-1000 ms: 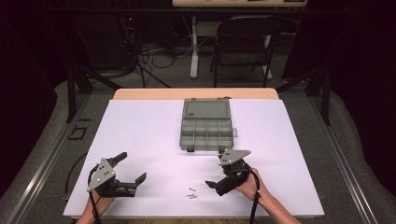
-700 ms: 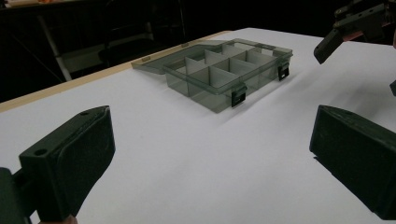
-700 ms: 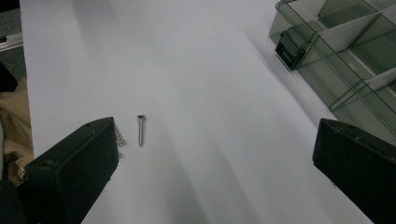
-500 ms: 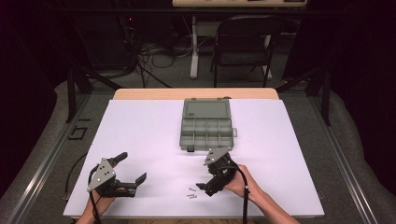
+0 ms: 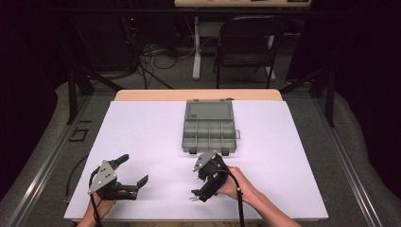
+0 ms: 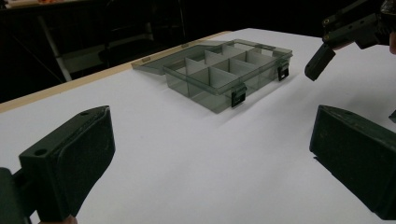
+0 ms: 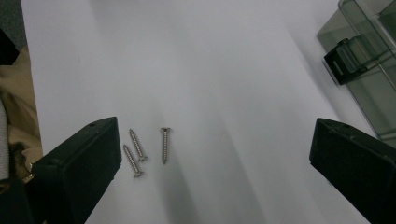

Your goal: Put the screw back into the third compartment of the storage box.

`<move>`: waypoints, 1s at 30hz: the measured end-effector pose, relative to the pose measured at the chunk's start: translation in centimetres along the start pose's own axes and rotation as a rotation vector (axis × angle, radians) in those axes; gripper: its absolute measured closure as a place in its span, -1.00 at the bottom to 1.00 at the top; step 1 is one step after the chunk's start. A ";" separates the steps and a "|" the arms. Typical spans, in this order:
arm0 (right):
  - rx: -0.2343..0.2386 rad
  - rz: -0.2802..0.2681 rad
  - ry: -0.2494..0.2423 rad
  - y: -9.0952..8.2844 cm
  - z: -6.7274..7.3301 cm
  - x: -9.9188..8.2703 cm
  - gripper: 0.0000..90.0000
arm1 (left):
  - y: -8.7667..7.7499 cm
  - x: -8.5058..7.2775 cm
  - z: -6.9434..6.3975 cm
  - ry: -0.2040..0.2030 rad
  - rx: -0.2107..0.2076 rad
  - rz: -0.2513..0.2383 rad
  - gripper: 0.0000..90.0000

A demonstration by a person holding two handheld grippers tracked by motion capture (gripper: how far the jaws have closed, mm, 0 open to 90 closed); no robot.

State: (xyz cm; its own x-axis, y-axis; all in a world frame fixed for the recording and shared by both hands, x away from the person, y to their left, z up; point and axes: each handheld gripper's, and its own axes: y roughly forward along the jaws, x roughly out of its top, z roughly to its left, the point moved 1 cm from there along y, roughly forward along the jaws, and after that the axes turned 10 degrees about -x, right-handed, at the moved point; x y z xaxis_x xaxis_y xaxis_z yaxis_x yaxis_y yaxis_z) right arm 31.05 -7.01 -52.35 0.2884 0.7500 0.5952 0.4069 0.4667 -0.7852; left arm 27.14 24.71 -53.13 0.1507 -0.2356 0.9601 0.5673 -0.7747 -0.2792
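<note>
Screws, 3 of them, lie on the white sheet just in front of the compartment box. Your right gripper hovers over them, jaws apart; your left gripper rests well left of the box, jaws also wide.

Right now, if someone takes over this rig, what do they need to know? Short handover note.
Right gripper: open, jaws wide, over three screws on the white sheet, none gripped.
Left gripper: open, holding nothing, at the near left of the table.
Organizer box: lid open, the compartments I can see look empty.
Done: nothing sorted yet.
Left: probably pick up each screw and drop it in a compartment.
</note>
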 end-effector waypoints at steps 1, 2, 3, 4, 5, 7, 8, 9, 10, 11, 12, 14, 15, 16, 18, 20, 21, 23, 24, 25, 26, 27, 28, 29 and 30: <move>-0.002 -0.003 -0.001 0.1 0.1 0.1 -0.92 | 0.0 0.0 0.0 0.000 -0.001 0.002 -1.00; -0.003 0.008 0.003 0.1 0.3 0.1 -0.82 | 0.0 0.0 0.0 0.000 -0.002 0.000 -1.00; -0.003 0.008 0.003 0.1 0.3 0.1 -0.82 | 0.0 0.0 0.0 0.000 -0.002 0.000 -1.00; -0.002 0.014 -0.009 0.3 0.4 0.2 -0.68 | 0.0 0.0 0.0 0.000 -0.002 0.000 -1.00; -0.002 0.018 -0.013 0.5 0.4 0.3 -0.65 | 0.0 0.0 0.0 0.000 -0.002 0.001 -1.00; -0.001 0.023 -0.020 0.6 0.6 0.3 -0.51 | 0.0 0.0 0.0 0.001 -0.002 0.000 -1.00; 0.004 0.026 -0.017 0.7 0.7 0.3 -0.43 | 0.0 0.0 0.0 0.000 -0.003 0.000 -1.00; 0.005 0.031 -0.014 0.8 0.8 0.3 -0.37 | 0.0 0.0 0.0 0.002 -0.004 0.002 -1.00; 0.010 0.038 -0.018 0.9 0.8 0.3 -0.30 | 0.0 0.0 0.0 0.000 -0.003 0.001 -1.00; 0.016 0.041 -0.026 1.1 0.9 0.3 -0.24 | 0.0 0.0 0.0 0.000 -0.004 0.001 -1.00; 0.018 0.051 -0.016 1.2 1.1 0.3 -0.17 | 0.0 0.0 0.0 -0.001 -0.004 0.002 -1.00; 0.029 0.061 -0.038 1.5 1.3 0.3 -0.06 | 0.0 0.0 0.0 -0.001 -0.004 0.002 -1.00; 0.030 0.068 -0.031 1.6 1.4 0.3 0.02 | 0.0 0.0 0.0 0.000 -0.004 0.003 -1.00; 0.034 0.075 -0.035 1.7 1.5 0.3 0.09 | 0.0 0.0 0.0 0.000 -0.002 0.001 -1.00; 0.047 0.085 -0.045 1.9 1.7 0.3 0.18 | 0.0 0.0 0.0 -0.001 -0.001 0.000 -1.00; 0.055 0.095 -0.046 2.1 1.8 0.2 0.29 | 0.0 0.0 0.0 -0.002 0.000 -0.001 -1.00; 0.056 0.096 -0.050 2.2 1.9 0.2 0.35 | 0.0 0.0 0.0 -0.002 0.000 -0.001 -1.00; 0.064 0.105 -0.059 2.4 1.9 0.1 0.45 | 0.0 0.0 0.0 -0.002 0.000 -0.001 -1.00; 0.065 0.109 -0.058 2.5 1.9 0.1 0.49 | -0.1 0.0 0.0 -0.001 0.000 0.001 -1.00; 0.068 0.111 -0.060 2.5 2.0 0.1 0.56 | 0.0 0.0 0.0 -0.001 0.000 0.000 -1.00; 0.065 0.112 -0.074 2.6 1.9 0.1 0.59 | 0.0 0.0 0.0 -0.001 0.000 0.000 -1.00; 0.069 0.119 -0.067 2.6 2.0 0.1 0.65 | 0.0 0.0 0.0 -0.001 0.001 -0.001 -1.00; 0.073 0.120 -0.068 2.6 2.1 0.0 0.70 | -0.1 0.0 0.0 -0.001 0.000 0.002 -1.00; 0.080 0.118 -0.070 2.7 2.1 0.0 0.76 | -0.1 0.0 0.0 -0.001 0.000 0.002 -1.00; 0.085 0.118 -0.074 2.6 2.1 0.0 0.83 | -0.1 0.0 0.0 -0.001 0.000 0.003 -1.00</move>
State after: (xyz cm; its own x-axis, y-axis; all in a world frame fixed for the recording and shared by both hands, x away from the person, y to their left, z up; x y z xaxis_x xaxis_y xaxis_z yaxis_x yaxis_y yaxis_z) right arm 30.26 -4.76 -54.78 0.2643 0.8330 0.4861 0.2985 0.4086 -0.8625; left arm 27.12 24.79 -53.08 0.1527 -0.2373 0.9594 0.5669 -0.7741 -0.2817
